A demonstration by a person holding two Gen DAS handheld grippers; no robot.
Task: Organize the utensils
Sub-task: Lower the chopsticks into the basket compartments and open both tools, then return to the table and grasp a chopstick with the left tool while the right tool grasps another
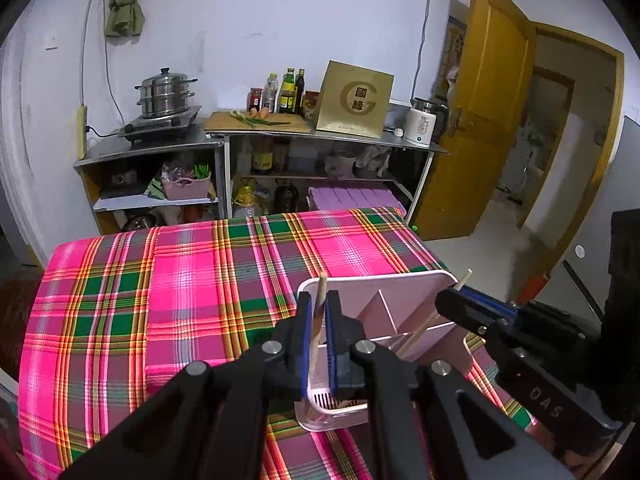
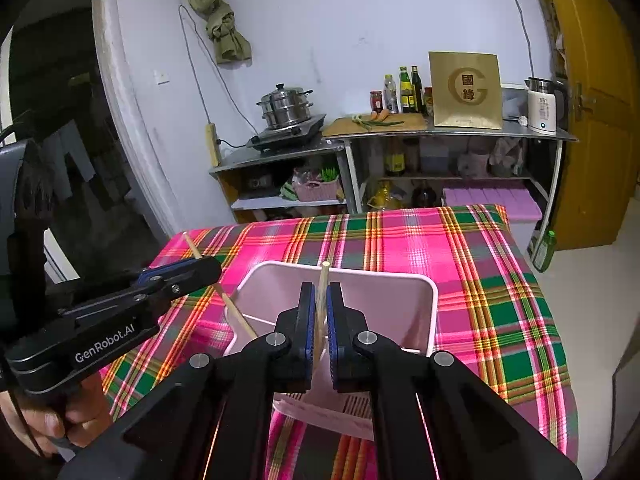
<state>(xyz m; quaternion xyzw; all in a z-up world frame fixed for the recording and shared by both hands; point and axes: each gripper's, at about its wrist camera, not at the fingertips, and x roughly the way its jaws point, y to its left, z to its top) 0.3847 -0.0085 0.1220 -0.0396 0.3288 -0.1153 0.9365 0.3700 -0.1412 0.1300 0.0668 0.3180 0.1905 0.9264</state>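
Observation:
A pink divided utensil holder [image 1: 404,292] stands on the plaid tablecloth; it also shows in the right wrist view [image 2: 400,292]. My left gripper [image 1: 319,300] is shut on a wooden chopstick [image 1: 321,292] whose lower end dips into the holder's near-left compartment. My right gripper [image 2: 319,294] is shut on a second wooden chopstick [image 2: 323,280], held upright over the holder. In the left wrist view the right gripper [image 1: 456,296] comes in from the right with its chopstick [image 1: 420,332] slanting into the holder. In the right wrist view the left gripper [image 2: 200,268] shows at the left with its chopstick [image 2: 232,304].
The table has a pink and green plaid cloth [image 1: 180,280]. Behind it stand metal shelves with a steamer pot [image 1: 166,94], bottles [image 1: 286,92], a gold box [image 1: 354,100] and a white kettle [image 1: 422,126]. A yellow door [image 1: 484,112] stands open at the right.

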